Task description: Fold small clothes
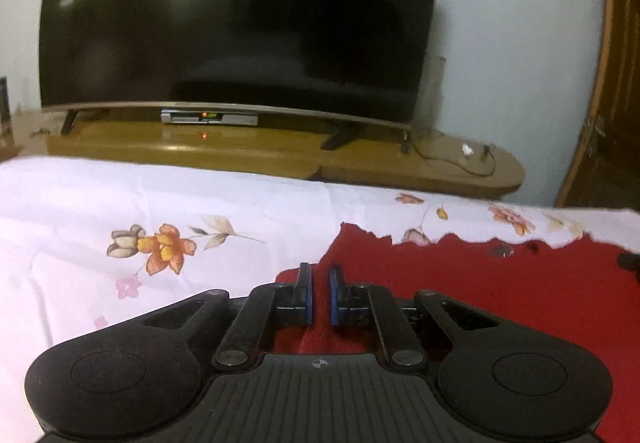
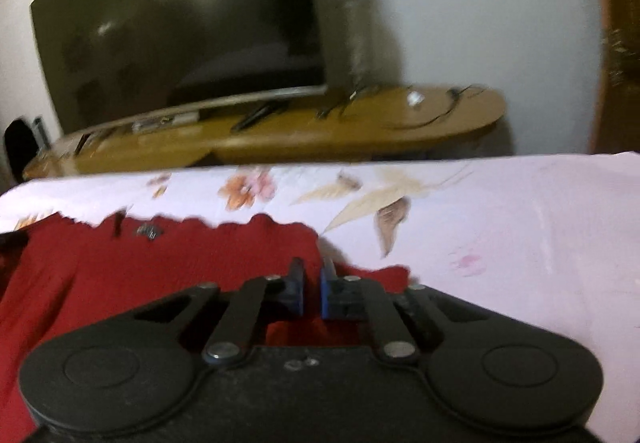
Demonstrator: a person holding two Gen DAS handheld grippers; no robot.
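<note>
A red garment (image 1: 500, 283) lies spread on a white sheet with flowers (image 1: 140, 211). In the left wrist view my left gripper (image 1: 320, 271) sits over the garment's left edge, its jaws nearly together with a narrow gap; red cloth shows below them, and I cannot tell if any is pinched. In the right wrist view the same red garment (image 2: 160, 263) fills the lower left. My right gripper (image 2: 311, 267) sits over its right edge, jaws nearly together in the same way. The view is blurred.
Beyond the bed stands a low wooden TV stand (image 1: 240, 151) with a large dark television (image 1: 240, 15), a set-top box (image 1: 209, 117) and cables (image 1: 460, 159). A wooden door (image 1: 616, 83) is at the right. The floral sheet (image 2: 520, 223) extends right of the garment.
</note>
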